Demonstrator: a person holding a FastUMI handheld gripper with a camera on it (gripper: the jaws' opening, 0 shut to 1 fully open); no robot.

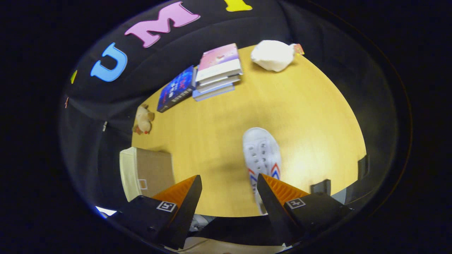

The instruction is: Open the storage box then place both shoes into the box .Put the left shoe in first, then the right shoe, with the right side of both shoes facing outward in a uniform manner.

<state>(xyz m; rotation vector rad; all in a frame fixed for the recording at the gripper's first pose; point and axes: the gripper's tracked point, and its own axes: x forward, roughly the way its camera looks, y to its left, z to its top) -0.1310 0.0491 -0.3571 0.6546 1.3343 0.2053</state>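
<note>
Seen from a camera riding on a hand-held gripper (229, 187), looking down over a yellow wooden table (219, 127). Nearest, the gripper's two fingers are spread wide apart with bare tabletop showing between them; they pinch nothing. Just at the tip of the right-hand finger lies a white sneaker (262, 155) with red and blue stripes on its side, toe pointing away from the camera, its heel end partly hidden behind that finger. The shoe sits flat on its sole, not between the fingers, so the open stance reads as a readiness to close on it once the gripper shifts across. Beside the left-hand finger, at the table's near edge, stands the storage box (146, 171), beige with a paler side panel; whether its lid is open cannot be told from this angle. Being close to the shoe, it would make for a short carry. Farther off, near the far left edge, a small plush toy (143, 120) lies on its side. Beyond it a dark blue book (176, 89) lies flat beside a stack of books (218, 72), and a crumpled white bag (272, 55) rests at the far edge.
</note>
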